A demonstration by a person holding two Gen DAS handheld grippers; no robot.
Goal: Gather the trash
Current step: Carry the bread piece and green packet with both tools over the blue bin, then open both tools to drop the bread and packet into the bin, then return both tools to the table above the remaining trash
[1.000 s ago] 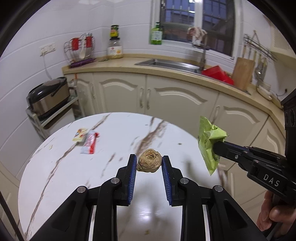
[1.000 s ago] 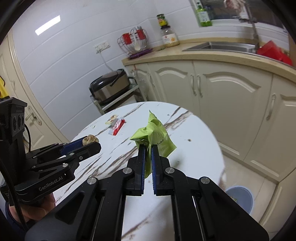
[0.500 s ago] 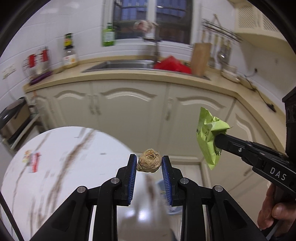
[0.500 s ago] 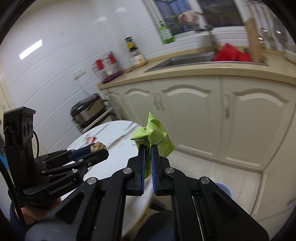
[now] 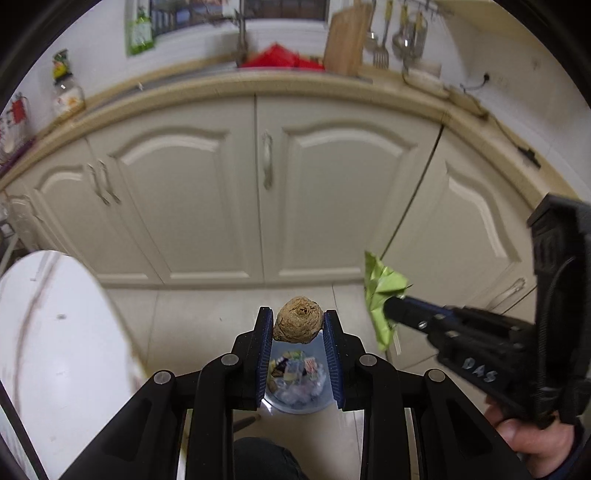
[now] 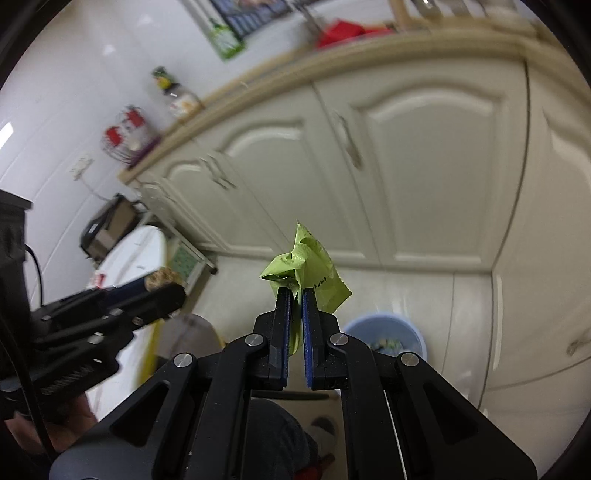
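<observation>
Trash bin (image 5: 297, 384) now under left hand-held gripper (image 5: 297, 325) clamping brown lump (image 5: 297, 324); right hand-held gripper (image 6: 296, 295) pinching green wrapper (image 6: 308, 267).

The letters "DAS" stand in pale marking on the black body of the right gripper (image 5: 394, 314), seen from the left wrist view. The green wrapper (image 6: 308, 264) it pinches carries a short line of dark print near the fingers, too small to read. The bottle label (image 5: 139, 32) by the window is blurred and unreadable.
</observation>
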